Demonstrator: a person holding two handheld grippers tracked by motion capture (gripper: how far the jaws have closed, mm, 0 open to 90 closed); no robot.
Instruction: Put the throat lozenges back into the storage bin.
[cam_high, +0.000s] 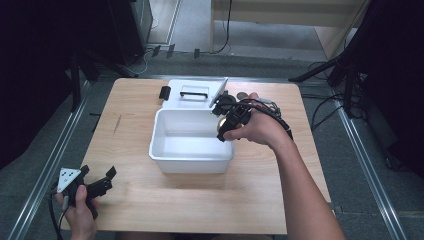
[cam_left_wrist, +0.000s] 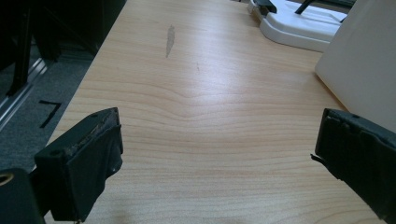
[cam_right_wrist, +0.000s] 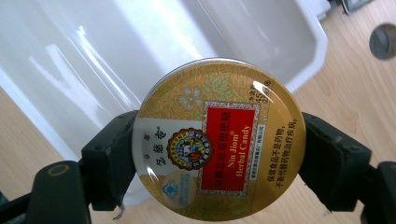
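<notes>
- Nearest the person, the left gripper (cam_high: 97, 184) sits at the front left corner of the table (cam_high: 130, 150), held in the left hand (cam_high: 80, 212). Its grey three-cornered plate (cam_high: 67, 177) faces up.
- In the left gripper view its jaws stand wide apart with nothing between them, just bare wood grain underneath. So it's fully open and holding nothing.
- A bit further in, mid-table, there's a white plastic tub (cam_high: 192, 160), rectangular, open at the top, and it looks empty inside.
- The right hand (cam_high: 260, 130) reaches over the tub's far right corner with the right gripper (cam_high: 222, 131).
- That gripper is clamped on a round gold candy tin (cam_right_wrist: 219, 140), one jaw pressed against each side of its rim. The lid has a red label reading "Nin Jiom Herbal Candy" and faces the camera.
- In the right gripper view the tin hangs over the tub's rim, partly above the white inside and partly above the wood beside it. It's off the table, held in the air.
- Behind the tub lies its white lid (cam_high: 192, 93), flat on the table with a black handle (cam_high: 194, 92) on top, just touching or right beside the tub's back edge.
- A small dark round thing (cam_right_wrist: 384, 41) lies on the wood past the tub, too blurry to identify.
</notes>
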